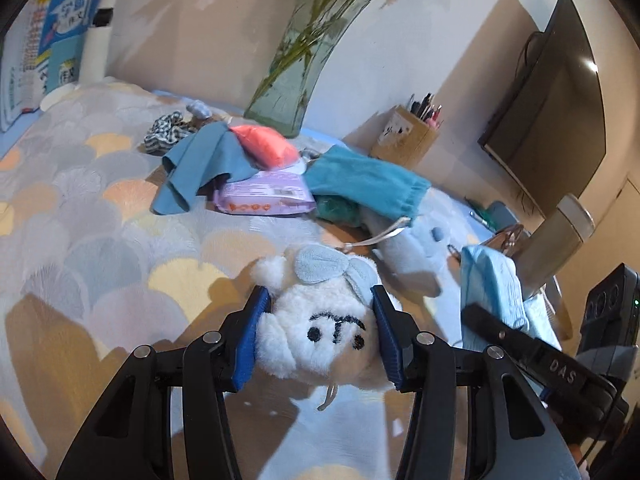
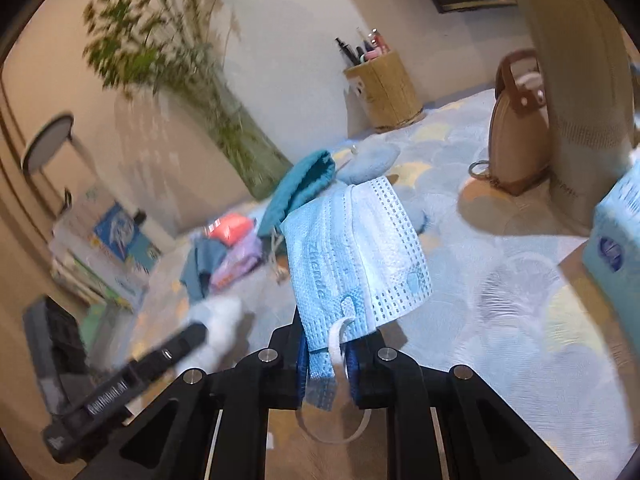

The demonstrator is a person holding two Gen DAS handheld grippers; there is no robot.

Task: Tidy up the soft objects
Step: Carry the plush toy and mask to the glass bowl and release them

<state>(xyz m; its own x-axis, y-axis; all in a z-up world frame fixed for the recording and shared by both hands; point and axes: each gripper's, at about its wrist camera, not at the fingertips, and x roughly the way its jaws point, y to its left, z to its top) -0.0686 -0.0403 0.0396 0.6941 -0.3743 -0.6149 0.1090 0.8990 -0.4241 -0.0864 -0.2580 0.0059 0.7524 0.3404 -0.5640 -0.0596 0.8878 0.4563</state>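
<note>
Currently the left gripper (image 1: pixel 316 336) squeezes the white plush (image 1: pixel 320 332) between both pads, lifted at 6 o'clock, probably for sorting. Toward 12 lies the cloth pile (image 1: pixel 248 164); the pen holder (image 1: pixel 404 136) at 1 o'clock holds pens. The right gripper (image 2: pixel 328 360) pinches a blue mask (image 2: pixel 356 248) by its lower edge, dangling clear.

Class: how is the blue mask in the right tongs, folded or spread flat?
Folded. The mask is doubled over, one layer lying on the other, its lower end pinched in the right tongs.
</note>
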